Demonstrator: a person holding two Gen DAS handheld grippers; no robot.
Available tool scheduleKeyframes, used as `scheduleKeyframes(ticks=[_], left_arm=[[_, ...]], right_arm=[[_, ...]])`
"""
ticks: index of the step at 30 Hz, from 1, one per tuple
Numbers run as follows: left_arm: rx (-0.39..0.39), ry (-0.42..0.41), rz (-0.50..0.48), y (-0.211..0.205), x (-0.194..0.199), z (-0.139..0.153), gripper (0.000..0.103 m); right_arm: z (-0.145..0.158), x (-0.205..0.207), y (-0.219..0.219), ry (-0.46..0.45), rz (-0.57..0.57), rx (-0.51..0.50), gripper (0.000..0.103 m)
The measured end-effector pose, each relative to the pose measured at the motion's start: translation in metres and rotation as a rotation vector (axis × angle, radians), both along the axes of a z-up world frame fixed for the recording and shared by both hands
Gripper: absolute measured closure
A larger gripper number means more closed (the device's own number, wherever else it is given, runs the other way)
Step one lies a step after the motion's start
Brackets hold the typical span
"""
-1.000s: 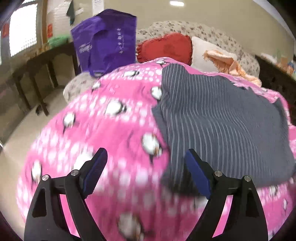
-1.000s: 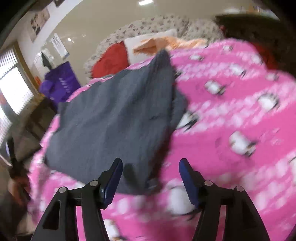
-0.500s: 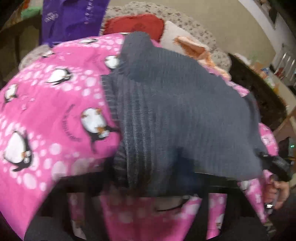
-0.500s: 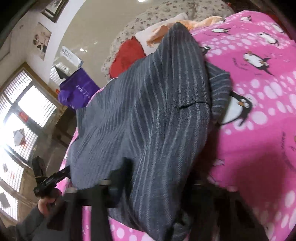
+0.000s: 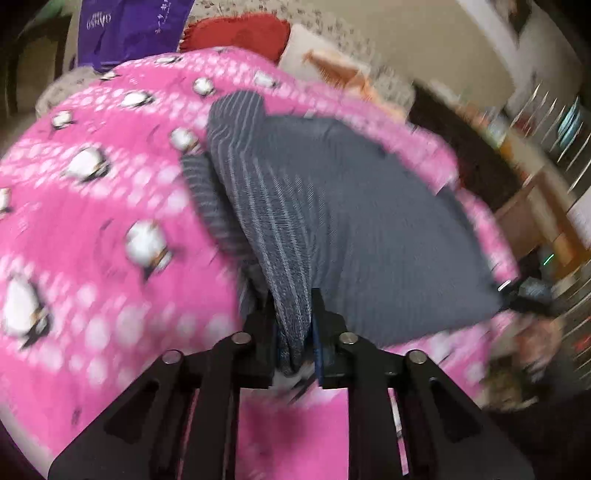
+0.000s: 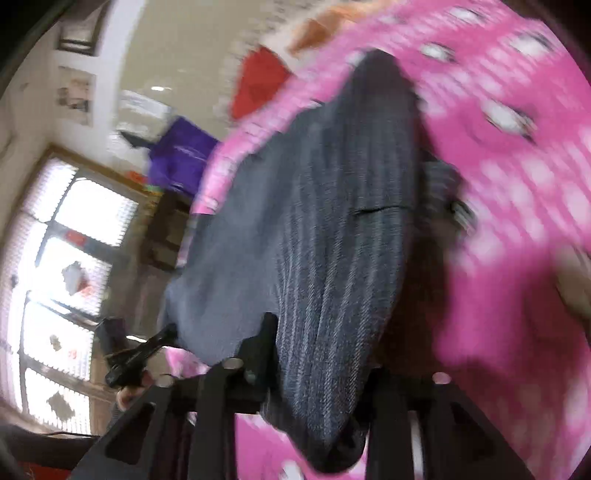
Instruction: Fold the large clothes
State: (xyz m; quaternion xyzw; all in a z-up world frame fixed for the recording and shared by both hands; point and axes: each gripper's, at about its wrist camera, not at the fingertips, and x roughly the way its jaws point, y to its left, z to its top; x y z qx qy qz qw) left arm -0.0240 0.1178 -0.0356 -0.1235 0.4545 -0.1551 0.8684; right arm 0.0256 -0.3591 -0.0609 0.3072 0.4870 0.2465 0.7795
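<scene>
A grey pinstriped garment (image 5: 343, 206) lies on a pink penguin-print bedspread (image 5: 92, 221). My left gripper (image 5: 295, 332) is shut on its near left corner and holds it lifted. My right gripper (image 6: 321, 373) is shut on the near right corner of the same garment (image 6: 332, 229), which hangs raised between the two grippers. In the right wrist view the left gripper (image 6: 140, 354) shows at the garment's other corner. In the left wrist view the right gripper (image 5: 524, 295) shows at the far right edge. Both views are blurred by motion.
A red cushion (image 5: 240, 33), white and orange pillows (image 5: 332, 62) and a purple bag (image 5: 129, 26) stand at the head of the bed. A dark wooden table (image 6: 166, 229) and a window (image 6: 62, 266) are to the left. Shelves (image 5: 546, 122) are on the right.
Both grippers were open above the garment's near edge. They came down, shut on its two near corners and have lifted that edge up off the bedspread.
</scene>
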Motion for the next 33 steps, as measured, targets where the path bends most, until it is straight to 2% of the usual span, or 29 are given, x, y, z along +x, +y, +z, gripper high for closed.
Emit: scheduleKeyframes(ticks=[1, 2, 4, 5, 7, 11, 13, 14, 17, 20, 22, 23, 25, 27, 30, 33], left_arm=[[0.012, 0.009, 0.011, 0.002, -0.003, -0.005, 0.085], [0.007, 0.018, 0.026, 0.005, -0.004, -0.010, 0.078], [-0.028, 0.020, 0.088, 0.016, -0.003, -0.008, 0.068], [-0.037, 0.010, 0.115, 0.020, -0.004, -0.005, 0.067], [-0.038, -0.021, 0.167, 0.026, -0.005, 0.004, 0.067], [-0.032, -0.169, 0.196, 0.010, 0.006, 0.041, 0.067], [-0.025, -0.236, 0.186, -0.003, 0.014, 0.056, 0.067], [-0.025, -0.247, 0.169, -0.011, 0.022, 0.058, 0.067], [0.045, -0.227, 0.126, -0.038, 0.049, 0.045, 0.067], [0.165, -0.175, 0.131, -0.055, 0.070, 0.012, 0.067], [0.202, -0.114, 0.123, -0.057, 0.078, -0.018, 0.067], [0.197, -0.134, 0.117, -0.056, 0.077, -0.024, 0.067], [0.188, -0.162, 0.119, -0.054, 0.076, -0.028, 0.067], [0.155, -0.159, 0.127, -0.049, 0.078, -0.030, 0.067], [0.079, -0.143, 0.130, -0.039, 0.081, -0.029, 0.067], [0.012, -0.129, 0.177, -0.016, 0.068, -0.010, 0.067]], right_arm=[[-0.002, -0.004, -0.005, 0.022, -0.032, -0.028, 0.069], [-0.002, -0.007, -0.013, 0.036, -0.079, -0.051, 0.069], [0.009, -0.011, -0.025, 0.030, -0.170, -0.106, 0.069], [0.021, -0.012, -0.030, 0.000, -0.220, -0.162, 0.069], [0.048, -0.009, -0.022, -0.078, -0.245, -0.281, 0.069], [0.096, 0.012, 0.040, -0.299, -0.214, -0.575, 0.069], [0.100, 0.018, 0.057, -0.372, -0.200, -0.625, 0.069], [0.100, 0.029, 0.070, -0.392, -0.197, -0.650, 0.069], [0.087, 0.067, 0.099, -0.401, -0.225, -0.733, 0.069], [0.063, 0.099, 0.114, -0.382, -0.183, -0.761, 0.069], [0.039, 0.119, 0.113, -0.357, -0.168, -0.853, 0.064], [0.022, 0.127, 0.105, -0.327, -0.165, -0.874, 0.060], [0.003, 0.136, 0.082, -0.240, -0.180, -0.791, 0.055], [0.003, 0.140, 0.076, -0.237, -0.197, -0.764, 0.051], [0.003, 0.142, 0.083, -0.239, -0.187, -0.815, 0.048], [0.006, 0.139, 0.082, -0.241, -0.187, -0.807, 0.047]])
